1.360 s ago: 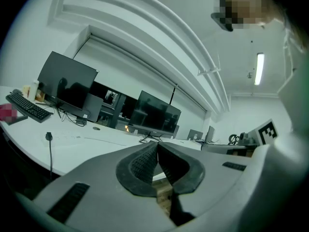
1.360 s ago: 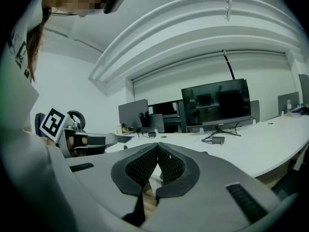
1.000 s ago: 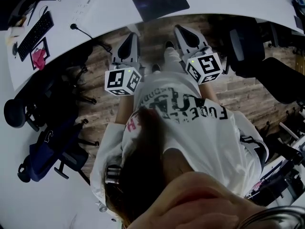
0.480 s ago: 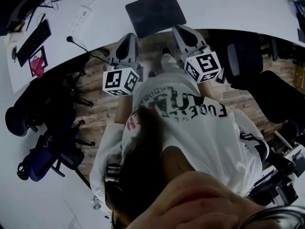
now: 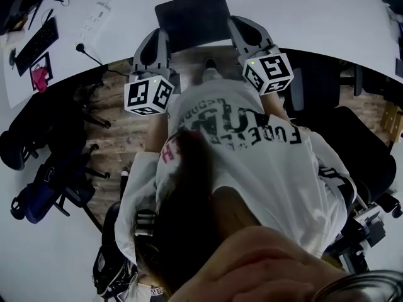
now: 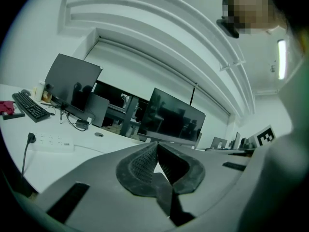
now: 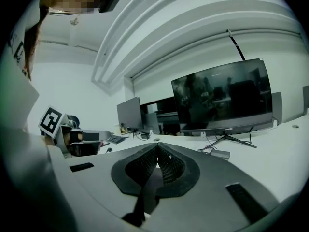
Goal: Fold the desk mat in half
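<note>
The dark desk mat (image 5: 192, 21) lies flat on the white desk (image 5: 296, 17), its near edge at the desk's curved rim. My left gripper (image 5: 158, 35) hovers by the mat's near left corner and my right gripper (image 5: 235, 22) by its near right corner. Neither visibly touches the mat. In the left gripper view the jaws (image 6: 157, 145) meet at the tips with nothing between them. The right gripper view shows the same on its jaws (image 7: 158, 146). The mat is hidden below the jaws in both gripper views.
A keyboard (image 5: 38, 43), a pink item (image 5: 39, 75) and a white power strip (image 5: 91, 19) sit on the desk's left part. Office chairs stand at the left (image 5: 38, 187) and right (image 5: 359, 137). Monitors (image 6: 174, 117) (image 7: 224, 98) line the desk's far side.
The person has stepped toward the desk. Both grippers moved forward, from over the wooden floor to the mat's near corners. Both stay shut.
</note>
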Tool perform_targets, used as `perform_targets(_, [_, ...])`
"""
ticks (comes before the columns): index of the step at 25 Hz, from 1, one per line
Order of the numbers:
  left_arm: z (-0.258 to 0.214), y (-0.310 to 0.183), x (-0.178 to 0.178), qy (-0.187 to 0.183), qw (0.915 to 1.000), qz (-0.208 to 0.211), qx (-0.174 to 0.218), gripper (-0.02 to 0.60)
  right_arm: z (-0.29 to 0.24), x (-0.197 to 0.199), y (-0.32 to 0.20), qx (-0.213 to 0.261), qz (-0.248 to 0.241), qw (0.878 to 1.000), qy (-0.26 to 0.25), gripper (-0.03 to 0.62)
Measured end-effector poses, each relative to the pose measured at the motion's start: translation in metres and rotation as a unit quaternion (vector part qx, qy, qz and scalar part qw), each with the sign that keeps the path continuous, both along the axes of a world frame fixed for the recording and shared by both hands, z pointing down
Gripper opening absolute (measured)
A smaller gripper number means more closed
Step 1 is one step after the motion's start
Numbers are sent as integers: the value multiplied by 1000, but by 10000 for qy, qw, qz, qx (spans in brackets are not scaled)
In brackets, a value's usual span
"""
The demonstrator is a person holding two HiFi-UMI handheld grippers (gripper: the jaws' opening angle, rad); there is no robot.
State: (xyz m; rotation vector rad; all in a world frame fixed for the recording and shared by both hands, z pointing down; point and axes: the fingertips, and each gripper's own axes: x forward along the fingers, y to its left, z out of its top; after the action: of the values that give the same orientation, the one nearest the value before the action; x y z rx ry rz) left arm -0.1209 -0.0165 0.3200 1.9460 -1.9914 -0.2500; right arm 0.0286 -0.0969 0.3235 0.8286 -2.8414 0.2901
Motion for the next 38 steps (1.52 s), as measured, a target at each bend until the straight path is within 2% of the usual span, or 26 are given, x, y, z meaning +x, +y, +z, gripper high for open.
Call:
perform_targets(6, [3, -13, 1, 16, 9996, -297, -2, 5, 6, 6, -24, -87, -120, 9999, -4, 0])
perform_targets(17, [11, -29, -3, 50, 9994, -336, -67, 5, 18, 13, -42, -335, 35, 9994, -22, 0])
perform_targets(38, [-3, -52, -48, 11, 10000, 46, -4, 5, -10, -20, -60, -41, 523, 9985, -140, 0])
